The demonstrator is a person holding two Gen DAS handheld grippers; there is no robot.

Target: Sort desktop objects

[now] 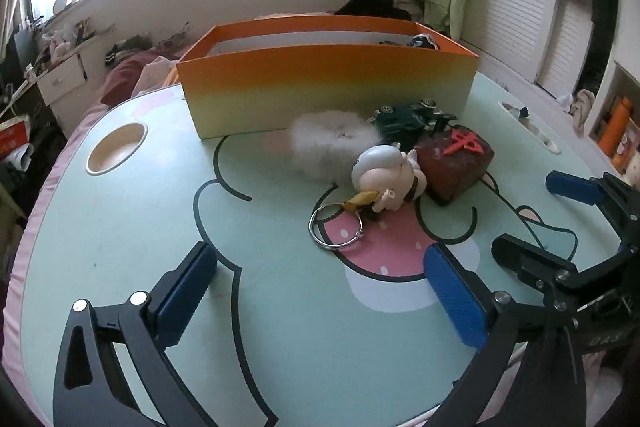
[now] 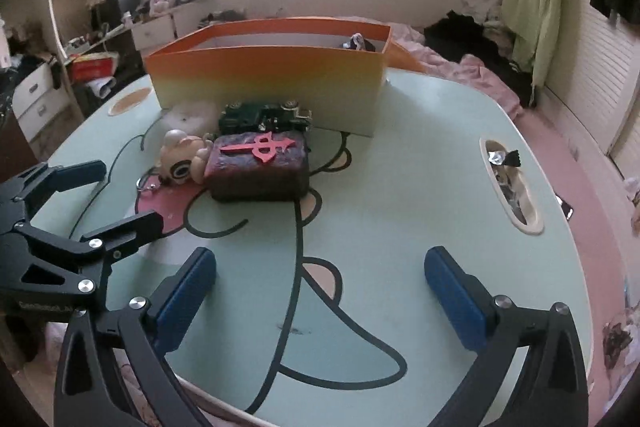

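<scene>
both grippers, left gripper (image 1: 320,291) and right gripper (image 2: 320,291), gape wide and empty near the table's (image 1: 120,247) front edge; take the brown block (image 2: 258,167) squarely, then lift it into the orange box (image 2: 264,87).

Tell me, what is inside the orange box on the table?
In the orange box, only a dark item with some white shows above the rim at the far right end. The near wall hides the floor of the box, so anything else inside cannot be seen.

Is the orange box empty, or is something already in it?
Not empty. The orange box is open-topped, and a dark item shows above the rim at its far right corner; the rest of the inside is hidden.
</scene>
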